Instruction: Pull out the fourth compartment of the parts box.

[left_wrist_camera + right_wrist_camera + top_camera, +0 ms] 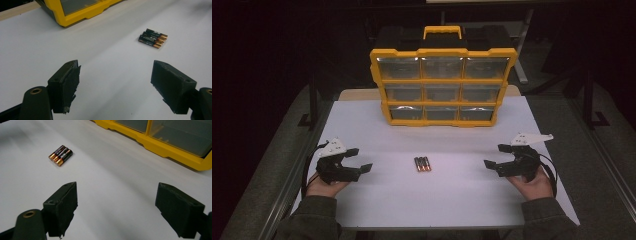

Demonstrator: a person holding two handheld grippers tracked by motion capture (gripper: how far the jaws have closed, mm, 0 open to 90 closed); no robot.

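Three black-and-copper batteries [422, 164] lie side by side on the white table [437, 200], between the two hands. A yellow organizer case [443, 86] with clear drawers stands upright at the back. My left gripper [360, 159] rests at the table's left, open and empty, its jaws pointing toward the batteries [153, 38]. On the right, my right gripper [495, 156] is open and empty too, facing the batteries [60, 155]. A corner of the case [75, 12] shows in the left gripper view, and its lower edge [170, 147] in the right gripper view.
The case has a yellow handle [442, 31] on top and three rows of drawers. Dark floor and metal table legs [312, 100] surround the table. Bare white surface lies between each gripper and the batteries.
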